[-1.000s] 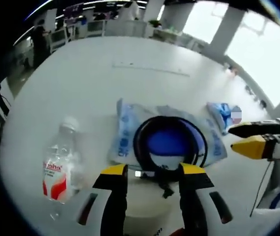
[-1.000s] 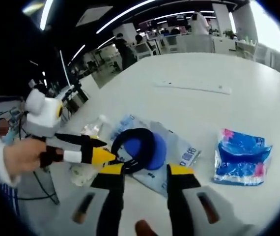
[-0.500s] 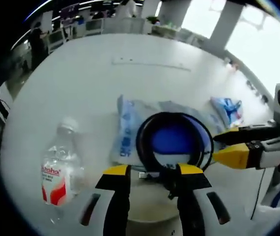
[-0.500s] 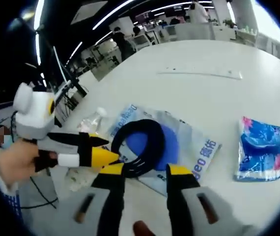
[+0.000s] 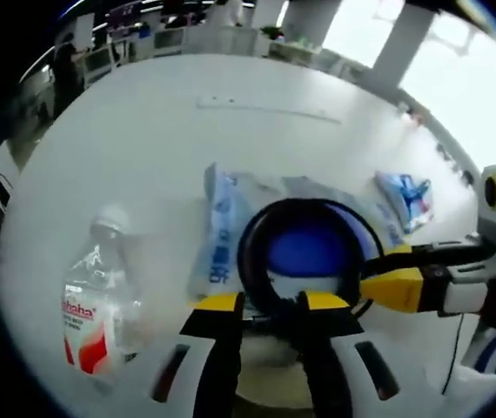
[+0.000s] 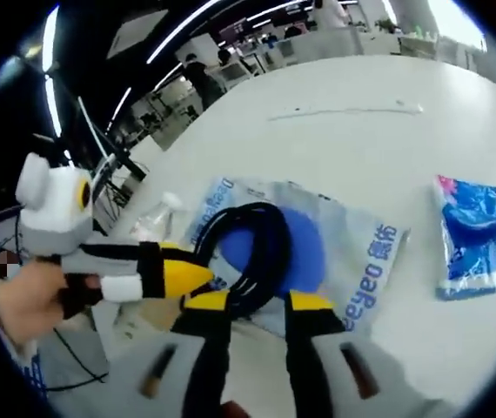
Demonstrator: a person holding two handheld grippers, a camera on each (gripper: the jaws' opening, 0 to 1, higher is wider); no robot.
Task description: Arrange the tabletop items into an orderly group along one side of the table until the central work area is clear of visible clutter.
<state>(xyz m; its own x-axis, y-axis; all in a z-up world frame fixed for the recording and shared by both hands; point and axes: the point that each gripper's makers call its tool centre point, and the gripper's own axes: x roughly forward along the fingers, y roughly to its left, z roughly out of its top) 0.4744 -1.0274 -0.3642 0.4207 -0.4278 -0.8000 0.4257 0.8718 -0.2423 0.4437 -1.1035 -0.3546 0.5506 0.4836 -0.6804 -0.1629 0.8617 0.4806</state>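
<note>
- Left gripper view: the black cable coil [image 5: 304,252] was pinched by the left gripper [image 5: 270,305].
- The right gripper [image 6: 252,305] was pinched on it too.
- The coil could be pulled apart by two tugs.
- The water bottle [image 5: 91,300], just left, might be knocked over.

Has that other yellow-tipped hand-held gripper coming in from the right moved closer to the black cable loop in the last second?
Yes. In the left gripper view, the right hand-held gripper has moved inward from beside the small blue packet, and its tip now reaches the black cable loop.

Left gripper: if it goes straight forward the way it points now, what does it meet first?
Probably the black cable loop: the left gripper has its jaws right at the loop's near edge, maybe already around it. The blue-printed white bag lies under the loop. Depth is hard to judge.
</note>
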